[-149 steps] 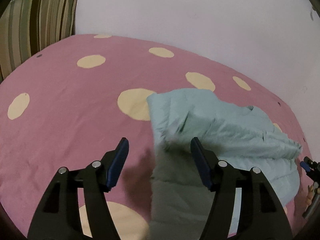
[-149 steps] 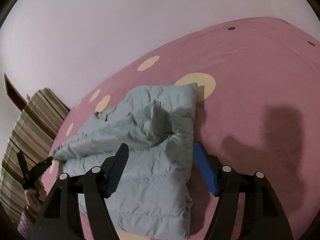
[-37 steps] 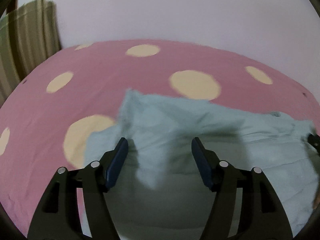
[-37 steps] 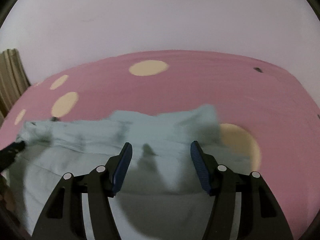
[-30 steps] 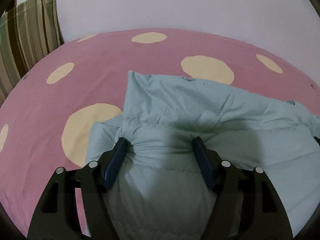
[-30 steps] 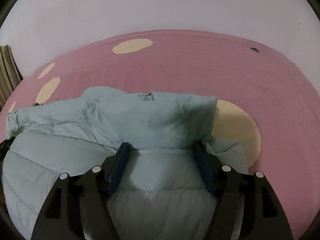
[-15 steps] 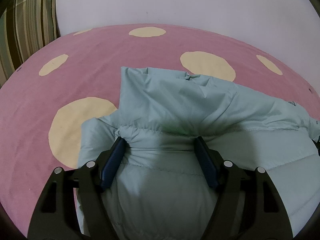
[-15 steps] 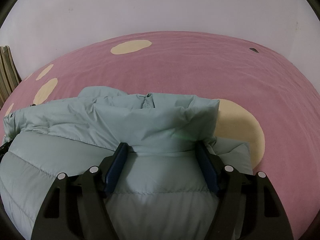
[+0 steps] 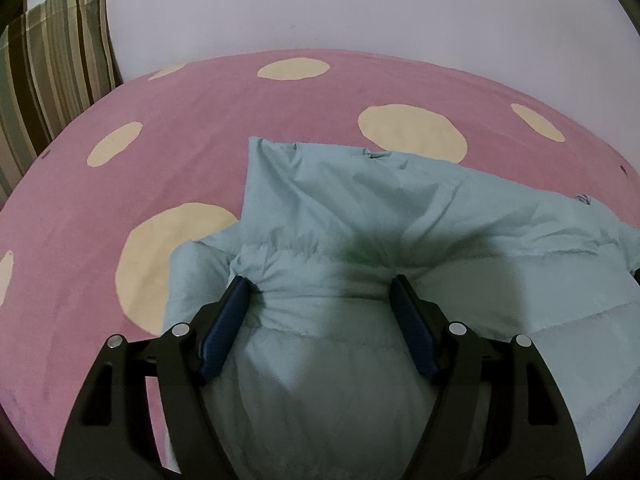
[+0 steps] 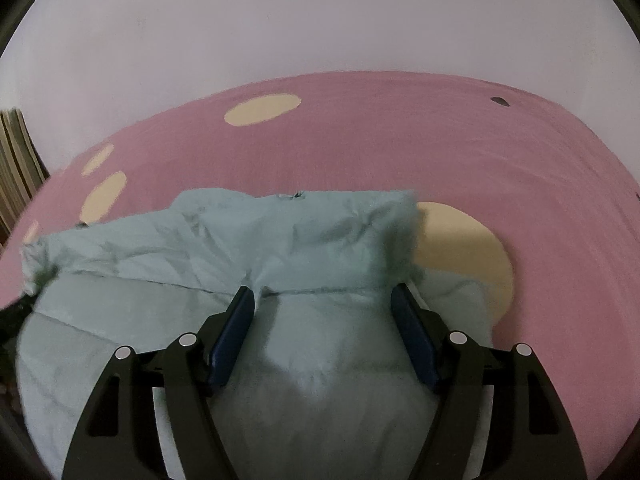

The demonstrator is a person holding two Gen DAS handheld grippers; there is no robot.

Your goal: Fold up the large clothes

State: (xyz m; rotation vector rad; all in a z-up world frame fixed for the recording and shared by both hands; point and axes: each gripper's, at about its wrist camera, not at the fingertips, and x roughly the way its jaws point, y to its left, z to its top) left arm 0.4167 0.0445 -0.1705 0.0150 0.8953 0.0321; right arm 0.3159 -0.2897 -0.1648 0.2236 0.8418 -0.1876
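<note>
A pale teal padded jacket (image 9: 360,216) lies folded on the pink bed sheet (image 9: 168,120) with cream dots. Its upper layer is doubled back toward me and creased. My left gripper (image 9: 320,292) stands over the jacket's left end, its jaws wide. A puffy bulge of jacket fills the gap and puckers against the blue pads (image 9: 228,320). My right gripper (image 10: 322,300) is set the same way over the jacket (image 10: 280,240) at its right end, jaws wide, padding swelling up between the blue pads (image 10: 412,336). Neither gripper lifts the cloth.
A pale wall (image 9: 360,8) runs behind the bed. A striped cushion (image 9: 52,72) leans at the far left, its edge also in the right wrist view as the cushion (image 10: 16,160). Bare sheet (image 10: 440,140) stretches beyond and to both sides of the jacket.
Five seconds ago both grippers hovered open above the crumpled jacket. Since then its top layer was swept over and both grippers now sit down into the padding; in the last second hardly anything shifts.
</note>
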